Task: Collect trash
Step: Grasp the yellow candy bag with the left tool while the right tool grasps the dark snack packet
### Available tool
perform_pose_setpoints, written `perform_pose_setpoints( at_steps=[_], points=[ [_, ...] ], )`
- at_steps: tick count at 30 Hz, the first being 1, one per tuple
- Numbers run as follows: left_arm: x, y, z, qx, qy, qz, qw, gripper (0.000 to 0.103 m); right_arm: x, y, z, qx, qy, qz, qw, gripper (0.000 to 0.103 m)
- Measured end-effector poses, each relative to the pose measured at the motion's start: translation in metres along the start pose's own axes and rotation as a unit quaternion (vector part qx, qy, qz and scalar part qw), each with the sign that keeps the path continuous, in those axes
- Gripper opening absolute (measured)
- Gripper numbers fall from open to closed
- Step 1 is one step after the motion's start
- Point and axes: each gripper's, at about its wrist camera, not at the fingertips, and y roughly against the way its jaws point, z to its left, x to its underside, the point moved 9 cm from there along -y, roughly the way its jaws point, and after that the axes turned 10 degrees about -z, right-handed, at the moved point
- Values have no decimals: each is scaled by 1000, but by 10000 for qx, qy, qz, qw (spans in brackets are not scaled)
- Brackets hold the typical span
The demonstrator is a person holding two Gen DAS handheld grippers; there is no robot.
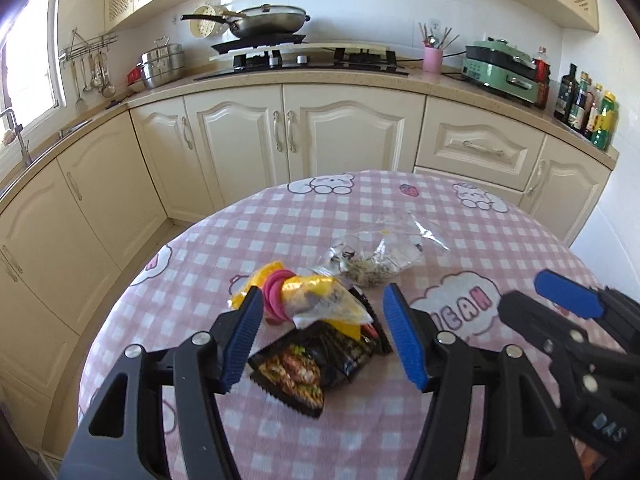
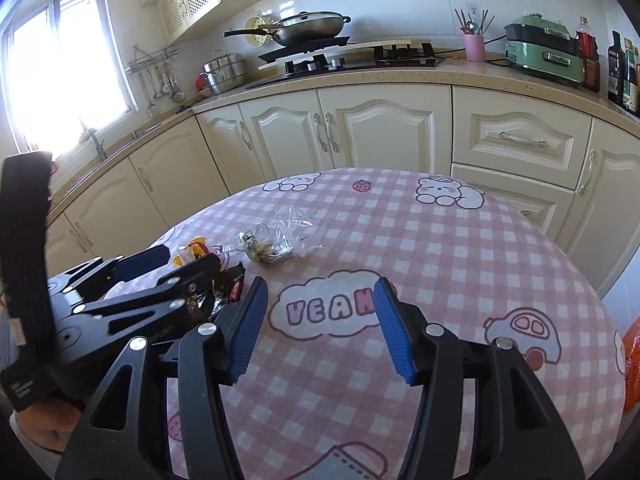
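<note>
L gripper (image 1: 322,334) is hovering over the trash pile w/ jaws spread, nothing pinched; pads are sitting either side of the pile but not touching it. Black snack wrapper (image 1: 310,364) is lying right between and just below its fingertips, yellow bag (image 1: 320,300) w/ pink rings (image 1: 276,294) just ahead of the L finger, clear plastic bag (image 1: 380,256) w/ dry scraps further ahead, all on the pink checked worktop (image 1: 460,240). R gripper (image 2: 318,326) is also spread and empty, pointing at bare cloth near the cloud print; the trash is lying off to its left, past the L gripper, w/ the clear bag ahead-left. Step in hand looks like first grab of the pile, task barely started. To do it well: L should be dropping straight onto the black wrapper, closing on a raised crinkled edge, not flat foil, since pads would likely be slipping on a flat sheet. Prob. best taking wrapper + yellow bag together if they overlap, can't tell if stuck. R should be swinging left for the clear bag, pinching the bunched neck so scraps aren't spilling. Orange thing at far right edge of R view, maybe a bag, can't tell.
</note>
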Motion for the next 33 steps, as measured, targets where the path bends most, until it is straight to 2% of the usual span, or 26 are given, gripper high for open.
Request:
perform_pose_setpoints(
  at_steps=[2, 5, 9, 15, 19, 23, 24, 25, 27, 31, 33],
  points=[
    [1, -8, 3, 32, 97, 86, 9999, 61, 2, -2, 1, -23, 19, 29, 10000, 53],
    [6, -14, 9, 102, 197, 214, 9995, 31, 5, -5, 8, -93, 76, 100, 9999, 53],
    [9, -8, 19, 229, 350, 162, 9990, 20, 7, -7, 23, -153, 240, 142, 9995, 53],
    [10, 19, 48, 229, 583, -49, 9980, 19, 15, -18, 54, -351, 351, 395, 9980, 53],
    [14, 35, 71, 184, 716, -144, 9972, 19, 27, -39, 68, -418, 226, 727, 9962, 53],
    [20, 48, 93, 147, 823, -184, 9963, 19, 36, -55, 75, -311, 286, 918, 9949, 53],
    [22, 52, 98, 141, 845, -197, 9961, 19, 38, -58, 77, -318, 292, 965, 9944, 50],
    [24, 55, 102, 138, 865, -211, 9959, 19, 39, -60, 79, -353, 296, 998, 9939, 33],
    [28, 62, 109, 161, 930, -233, 9953, 19, 38, -60, 82, -292, 421, 994, 9937, 18],
    [33, 78, 122, 193, 1006, -309, 9943, 19, 36, -50, 93, -224, 580, 803, 9948, 7],
    [34, 86, 127, 208, 1048, -349, 9937, 19, 34, -42, 104, -271, 660, 691, 9951, 5]
  ],
)
